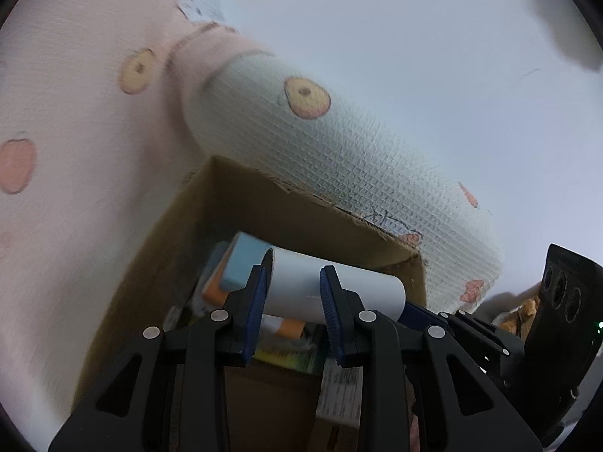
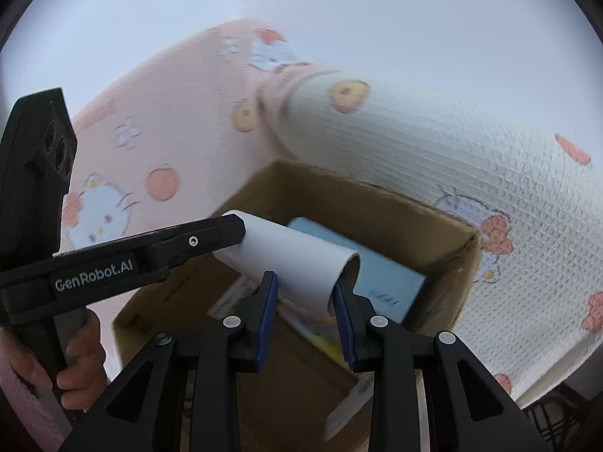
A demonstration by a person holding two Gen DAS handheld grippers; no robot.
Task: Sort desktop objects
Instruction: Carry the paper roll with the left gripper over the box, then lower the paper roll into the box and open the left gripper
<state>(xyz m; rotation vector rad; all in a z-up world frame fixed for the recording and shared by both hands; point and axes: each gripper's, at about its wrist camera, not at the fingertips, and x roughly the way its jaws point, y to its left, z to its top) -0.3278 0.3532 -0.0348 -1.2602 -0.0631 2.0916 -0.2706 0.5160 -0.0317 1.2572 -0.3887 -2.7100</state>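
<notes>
- On the far left of the right wrist view, my left hand (image 2: pixel 81 358) wraps the black handle of its tool, and a pink cartoon-printed sleeve (image 2: pixel 158 143) fills the space behind it.
- My left tongs (image 1: pixel 292 301) are clenched on the white rolled paper tube (image 1: pixel 331 290): the blue ribbed pads (image 1: pixel 256 309) press either side of it near its dark open end.
- From the right wrist view the same left tongs (image 2: pixel 241 231) reach in from the left and meet the tube's (image 2: pixel 294 256) far end.
- The tube hangs across and above the open brown cardboard box (image 1: pixel 150 263), held at both ends.
- Inside the box (image 2: pixel 433 211) lie a light blue flat block (image 1: pixel 241 263), an orange-and-white piece (image 1: pixel 215 286) under it, a yellow-green printed packet (image 1: pixel 286 354) and a white printed label or card (image 1: pixel 339 388); the blur hides finer detail.
- My right tongs (image 2: pixel 305 312) are clenched on the tube's nearer open end, their blue pads (image 2: pixel 267 312) pinching it close to its rim.
- In the left wrist view those right tongs (image 1: pixel 418 310) show only partly behind the tube's right end.
- To the right of the box stretches a white waffle-textured, cartoon-printed forearm sleeve (image 2: pixel 452 143).
- Beyond everything is a pale, plain background (image 2: pixel 377 19); I cannot tell what it is.
</notes>
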